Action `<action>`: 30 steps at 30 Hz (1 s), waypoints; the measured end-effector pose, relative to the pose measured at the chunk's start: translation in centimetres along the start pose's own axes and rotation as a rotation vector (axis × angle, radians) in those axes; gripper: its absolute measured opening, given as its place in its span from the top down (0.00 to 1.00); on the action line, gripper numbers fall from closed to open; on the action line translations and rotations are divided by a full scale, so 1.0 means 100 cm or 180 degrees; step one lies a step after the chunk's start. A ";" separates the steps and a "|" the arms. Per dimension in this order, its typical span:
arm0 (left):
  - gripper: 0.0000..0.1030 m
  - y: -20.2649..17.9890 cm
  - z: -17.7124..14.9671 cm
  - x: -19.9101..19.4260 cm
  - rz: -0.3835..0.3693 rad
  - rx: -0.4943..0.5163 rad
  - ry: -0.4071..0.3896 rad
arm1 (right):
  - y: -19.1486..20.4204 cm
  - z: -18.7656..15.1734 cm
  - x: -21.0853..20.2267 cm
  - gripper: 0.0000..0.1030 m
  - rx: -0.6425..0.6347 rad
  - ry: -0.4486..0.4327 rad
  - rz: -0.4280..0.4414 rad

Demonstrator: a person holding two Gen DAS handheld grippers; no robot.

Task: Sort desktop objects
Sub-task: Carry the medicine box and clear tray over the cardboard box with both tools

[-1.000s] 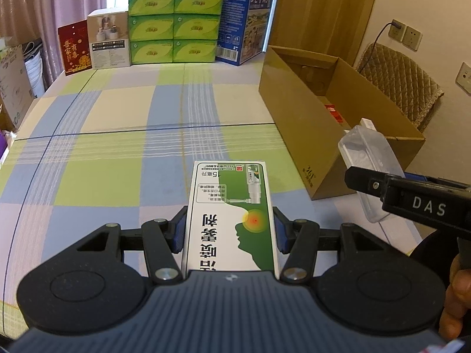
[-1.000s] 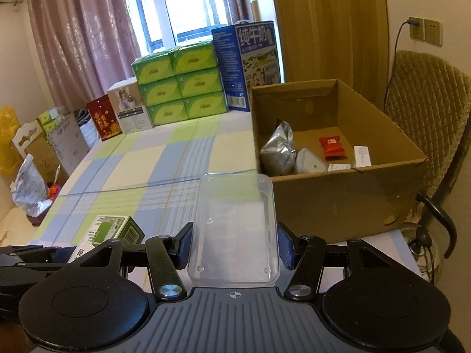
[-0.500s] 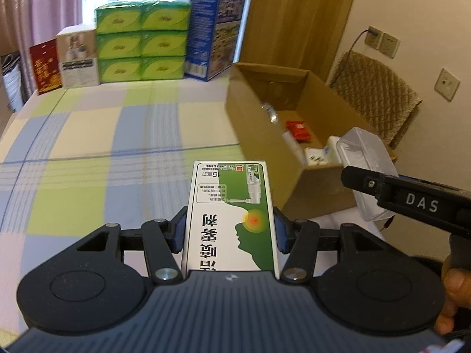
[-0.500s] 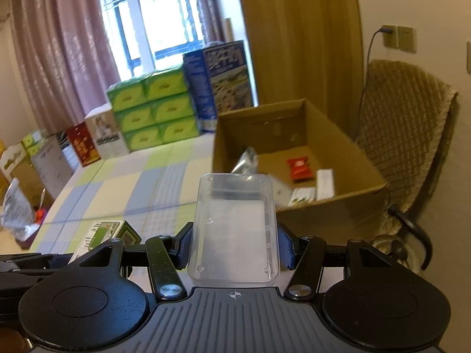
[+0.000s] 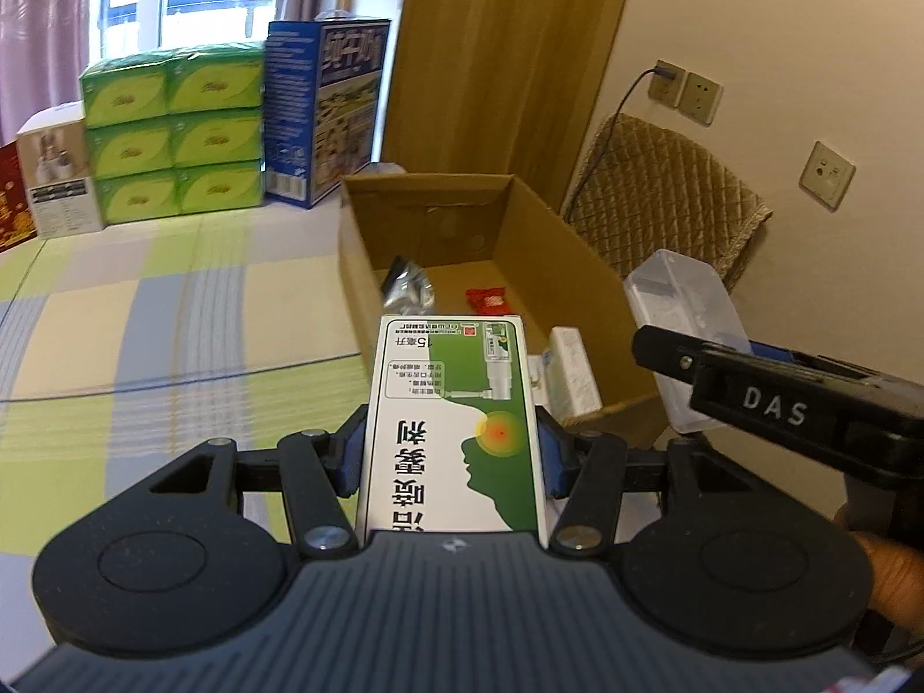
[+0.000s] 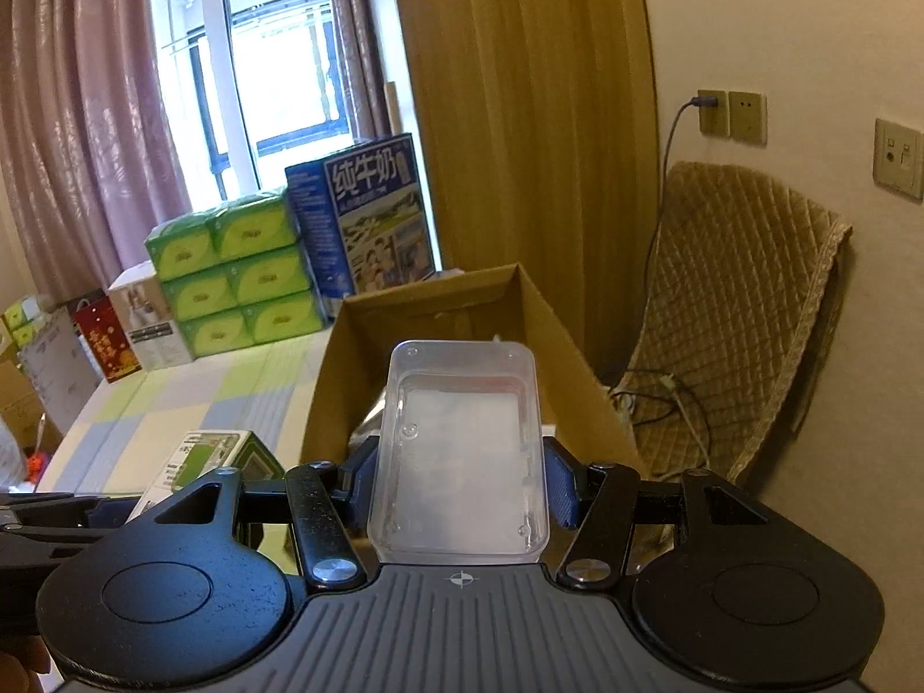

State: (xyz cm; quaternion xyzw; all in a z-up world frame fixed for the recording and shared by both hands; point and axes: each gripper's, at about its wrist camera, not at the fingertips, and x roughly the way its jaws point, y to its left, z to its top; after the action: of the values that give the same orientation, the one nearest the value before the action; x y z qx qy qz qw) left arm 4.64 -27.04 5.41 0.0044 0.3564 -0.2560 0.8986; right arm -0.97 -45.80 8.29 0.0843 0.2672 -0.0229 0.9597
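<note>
Two grippers are seen, each with its jaws closed onto an object. The left gripper (image 5: 450, 450) is clamped by its blue pads on the long sides of a green-and-white medicine box (image 5: 453, 416), which is held flat and lengthwise, its far end reaching over the near edge of the cardboard box (image 5: 554, 265). The right gripper (image 6: 459, 482) is closed in the same way around a clear plastic container (image 6: 462, 450), held with its open side up and its far end over the same carton's near wall.

Inside the cardboard box, a crumpled silver foil bag (image 5: 407, 289), a small red packet (image 5: 488, 299) and a white carton (image 5: 572, 369) are seen lying on the bottom. The carton stands at the right edge of a checked tablecloth (image 5: 144, 335).

Further back, stacked green tissue packs (image 5: 173, 133) and a blue milk carton case (image 5: 323, 115) are set against the window. A quilted chair cover (image 6: 739, 312) is seen by the wall to the right.
</note>
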 end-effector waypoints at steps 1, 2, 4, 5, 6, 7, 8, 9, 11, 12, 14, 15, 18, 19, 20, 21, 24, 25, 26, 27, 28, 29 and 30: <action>0.51 -0.002 0.002 0.002 -0.0008 0.0010 0.0001 | -0.002 0.001 0.001 0.48 -0.0001 -0.0004 -0.0003; 0.51 -0.004 0.005 0.005 -0.0018 0.0022 0.0002 | -0.004 0.003 0.003 0.48 -0.0001 -0.0008 -0.0005; 0.51 -0.008 0.009 0.009 -0.0035 0.0034 0.0010 | -0.007 0.006 0.006 0.48 -0.0011 -0.0014 -0.0015; 0.51 -0.009 0.011 0.011 -0.0040 0.0041 0.0013 | -0.008 0.008 0.007 0.48 -0.0015 -0.0016 -0.0019; 0.51 -0.011 0.013 0.013 -0.0046 0.0051 0.0015 | -0.010 0.009 0.009 0.48 -0.0017 -0.0015 -0.0023; 0.51 -0.012 0.014 0.015 -0.0055 0.0059 0.0019 | -0.012 0.011 0.010 0.48 -0.0018 -0.0013 -0.0025; 0.51 -0.013 0.016 0.017 -0.0060 0.0062 0.0020 | -0.014 0.013 0.012 0.48 -0.0020 -0.0013 -0.0028; 0.51 -0.014 0.017 0.019 -0.0065 0.0065 0.0020 | -0.015 0.014 0.014 0.48 -0.0023 -0.0015 -0.0032; 0.51 -0.015 0.020 0.023 -0.0078 0.0056 0.0025 | -0.018 0.017 0.017 0.47 -0.0035 -0.0016 -0.0043; 0.51 -0.015 0.022 0.024 -0.0080 0.0054 0.0024 | -0.019 0.019 0.018 0.48 -0.0042 -0.0016 -0.0050; 0.51 -0.016 0.025 0.027 -0.0094 0.0053 0.0022 | -0.021 0.022 0.021 0.48 -0.0058 -0.0019 -0.0058; 0.51 -0.016 0.026 0.028 -0.0100 0.0055 0.0021 | -0.022 0.023 0.022 0.48 -0.0065 -0.0021 -0.0062; 0.51 -0.018 0.031 0.032 -0.0112 0.0073 0.0024 | -0.025 0.027 0.026 0.48 -0.0068 -0.0025 -0.0072; 0.51 -0.018 0.032 0.034 -0.0113 0.0073 0.0029 | -0.027 0.028 0.027 0.48 -0.0067 -0.0024 -0.0071; 0.51 -0.018 0.034 0.036 -0.0116 0.0072 0.0032 | -0.028 0.030 0.029 0.48 -0.0072 -0.0024 -0.0074; 0.51 -0.019 0.035 0.038 -0.0117 0.0071 0.0034 | -0.028 0.031 0.030 0.47 -0.0081 -0.0023 -0.0077; 0.51 -0.019 0.038 0.042 -0.0121 0.0071 0.0038 | -0.030 0.034 0.036 0.47 -0.0107 -0.0016 -0.0081; 0.51 -0.019 0.038 0.044 -0.0124 0.0072 0.0039 | -0.031 0.035 0.037 0.47 -0.0110 -0.0012 -0.0081; 0.51 -0.019 0.039 0.046 -0.0125 0.0068 0.0041 | -0.032 0.037 0.039 0.47 -0.0114 -0.0008 -0.0077; 0.51 -0.019 0.040 0.047 -0.0126 0.0063 0.0045 | -0.032 0.037 0.040 0.47 -0.0118 -0.0004 -0.0072; 0.51 -0.018 0.041 0.049 -0.0130 0.0062 0.0047 | -0.033 0.038 0.042 0.47 -0.0125 0.0002 -0.0070; 0.51 -0.018 0.042 0.051 -0.0128 0.0057 0.0050 | -0.033 0.039 0.044 0.47 -0.0133 0.0007 -0.0070; 0.51 -0.017 0.043 0.053 -0.0128 0.0053 0.0051 | -0.033 0.040 0.046 0.48 -0.0138 0.0014 -0.0071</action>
State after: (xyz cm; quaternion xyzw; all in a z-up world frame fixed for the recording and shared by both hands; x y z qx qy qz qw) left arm 9.80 -31.76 5.49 0.0067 0.3615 -0.2768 0.8903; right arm 4.70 -49.79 8.83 0.0605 0.2707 -0.0276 0.9604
